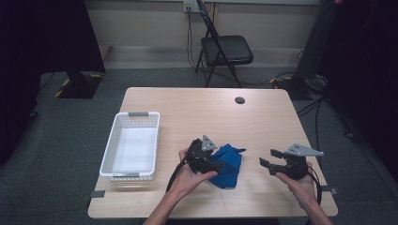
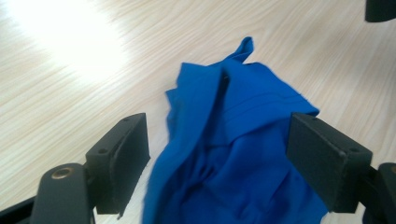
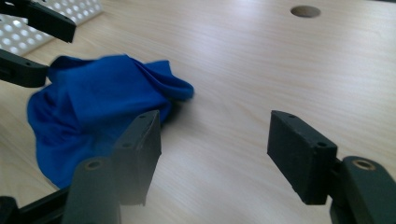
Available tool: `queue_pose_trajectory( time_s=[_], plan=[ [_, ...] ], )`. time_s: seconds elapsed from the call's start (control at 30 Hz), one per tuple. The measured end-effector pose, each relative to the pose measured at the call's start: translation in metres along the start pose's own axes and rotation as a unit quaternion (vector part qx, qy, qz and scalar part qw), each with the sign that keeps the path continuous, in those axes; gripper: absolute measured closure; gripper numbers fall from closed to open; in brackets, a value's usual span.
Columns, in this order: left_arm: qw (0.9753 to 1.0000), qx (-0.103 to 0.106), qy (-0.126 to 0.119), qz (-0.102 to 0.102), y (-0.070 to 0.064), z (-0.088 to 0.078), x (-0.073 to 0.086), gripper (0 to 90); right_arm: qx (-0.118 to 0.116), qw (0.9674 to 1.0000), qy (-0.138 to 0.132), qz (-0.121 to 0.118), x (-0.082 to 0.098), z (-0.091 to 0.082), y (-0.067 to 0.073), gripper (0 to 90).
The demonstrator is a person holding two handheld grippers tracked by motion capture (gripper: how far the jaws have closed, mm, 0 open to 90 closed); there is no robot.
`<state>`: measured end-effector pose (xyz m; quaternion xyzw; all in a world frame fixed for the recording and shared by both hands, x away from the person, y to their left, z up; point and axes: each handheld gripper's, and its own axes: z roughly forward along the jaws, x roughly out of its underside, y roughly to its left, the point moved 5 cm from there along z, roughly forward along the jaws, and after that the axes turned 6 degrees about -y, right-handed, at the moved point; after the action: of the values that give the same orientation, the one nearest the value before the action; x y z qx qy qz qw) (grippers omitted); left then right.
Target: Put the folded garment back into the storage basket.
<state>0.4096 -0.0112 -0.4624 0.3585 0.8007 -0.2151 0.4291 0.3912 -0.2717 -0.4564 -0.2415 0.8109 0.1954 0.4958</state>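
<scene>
Here's the pale wood-grain table (image 1: 187,105), and everything gets placed against the white perforated plastic basket (image 1: 132,145) sitting along its left side. Just to the right of that basket, near the front edge, lies the crumpled bright blue cloth (image 1: 229,164), bunched into a soft heap with 1 pointed corner sticking up on its far side. The left gripper (image 2: 217,158) hovers right over the cloth, on the side nearer the basket, its 2 black jaws spread wide with blue folds between them, and the pads are not pressing on the fabric. The right gripper (image 3: 212,156) sits well off on the far side of the cloth from the basket, jaws apart over bare wood, nothing between them. A small dark round hole (image 1: 240,100) in the tabletop lies beyond, further from the basket. My read: the cloth is headed for the basket, and the pick is the job now. To do it well, the left gripper should drop onto the thickest ridge of folds and close on several layers, not 1 loose edge, so the cloth lifts as 1 bundle and nothing trails over the basket's rim.
</scene>
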Motion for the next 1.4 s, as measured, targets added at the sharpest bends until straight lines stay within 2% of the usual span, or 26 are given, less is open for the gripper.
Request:
queue_pose_trajectory(
  time_s=[0.03, 0.1, 0.2, 0.3, 0.33, 0.4, 0.43, 0.53, 0.6, 0.67, 0.77, 0.83, 0.87, 0.93, 1.0, 1.03, 1.23, 1.4],
  plan=[
    [1.0000, -0.005, -0.002, -0.001, 0.002, -0.002, 0.000, 20.7, 0.000, 1.0000, 0.000, 0.000, 0.000, 0.000, 0.000, 35.9],
    [0.9999, -0.007, -0.007, -0.008, 0.006, -0.006, 0.001, 21.4, -0.011, 0.9998, 0.000, -0.014, -0.005, 0.005, 0.009, 36.6],
    [0.9999, -0.009, -0.008, -0.006, 0.011, -0.009, 0.007, 27.1, -0.034, 0.9989, -0.002, -0.031, -0.010, 0.013, 0.025, 38.3],
    [0.9999, -0.005, -0.005, -0.011, 0.015, -0.007, 0.015, 36.4, -0.055, 0.9974, -0.003, -0.045, -0.011, 0.025, 0.040, 39.1],
    [0.9999, -0.002, -0.002, -0.011, 0.016, -0.005, 0.018, 44.3, -0.067, 0.9965, -0.003, -0.050, -0.011, 0.035, 0.049, 39.1],
    [0.9997, 0.007, 0.008, -0.022, 0.019, 0.000, 0.023, 44.5, -0.070, 0.9961, 0.002, -0.053, -0.009, 0.040, 0.053, 39.1],
    [0.9996, 0.009, 0.010, -0.026, 0.021, 0.001, 0.024, 47.6, -0.073, 0.9952, 0.013, -0.064, -0.007, 0.048, 0.059, 39.1],
    [0.9993, 0.008, 0.015, -0.033, 0.025, 0.004, 0.026, 53.2, -0.089, 0.9931, 0.019, -0.074, -0.004, 0.060, 0.071, 39.1],
    [0.9988, 0.019, 0.018, -0.041, 0.027, 0.007, 0.028, 53.4, -0.094, 0.9916, 0.026, -0.084, -0.001, 0.066, 0.078, 39.1],
    [0.9986, 0.021, 0.026, -0.042, 0.028, 0.010, 0.031, 52.9, -0.096, 0.9903, 0.033, -0.094, 0.004, 0.073, 0.084, 39.1],
    [0.9983, 0.021, 0.033, -0.042, 0.027, 0.013, 0.034, 51.8, -0.092, 0.9897, 0.040, -0.102, 0.009, 0.079, 0.085, 39.0],
    [0.9981, 0.015, 0.040, -0.044, 0.027, 0.016, 0.035, 57.4, -0.087, 0.9903, 0.042, -0.100, 0.012, 0.082, 0.083, 42.1],
    [0.9981, 0.011, 0.045, -0.041, 0.027, 0.017, 0.036, 64.2, -0.085, 0.9904, 0.042, -0.100, 0.013, 0.083, 0.082, 48.2],
    [0.9980, 0.012, 0.045, -0.042, 0.027, 0.017, 0.036, 74.2, -0.076, 0.9909, 0.040, -0.104, 0.015, 0.084, 0.077, 66.4],
    [0.9983, 0.014, 0.039, -0.041, 0.026, 0.014, 0.035, 77.2, -0.073, 0.9936, 0.036, -0.079, 0.015, 0.083, 0.068, 77.9],
    [0.9984, 0.016, 0.035, -0.041, 0.026, 0.013, 0.034, 78.4, -0.071, 0.9940, 0.036, -0.074, 0.014, 0.082, 0.065, 81.4],
    [0.9982, 0.014, 0.020, -0.055, 0.032, 0.004, 0.032, 80.9, -0.056, 0.9955, 0.031, -0.070, 0.010, 0.072, 0.056, 84.6],
    [0.9979, 0.001, 0.011, -0.063, 0.038, -0.001, 0.031, 81.3, -0.043, 0.9971, 0.023, -0.057, 0.006, 0.060, 0.044, 84.7]
  ],
)
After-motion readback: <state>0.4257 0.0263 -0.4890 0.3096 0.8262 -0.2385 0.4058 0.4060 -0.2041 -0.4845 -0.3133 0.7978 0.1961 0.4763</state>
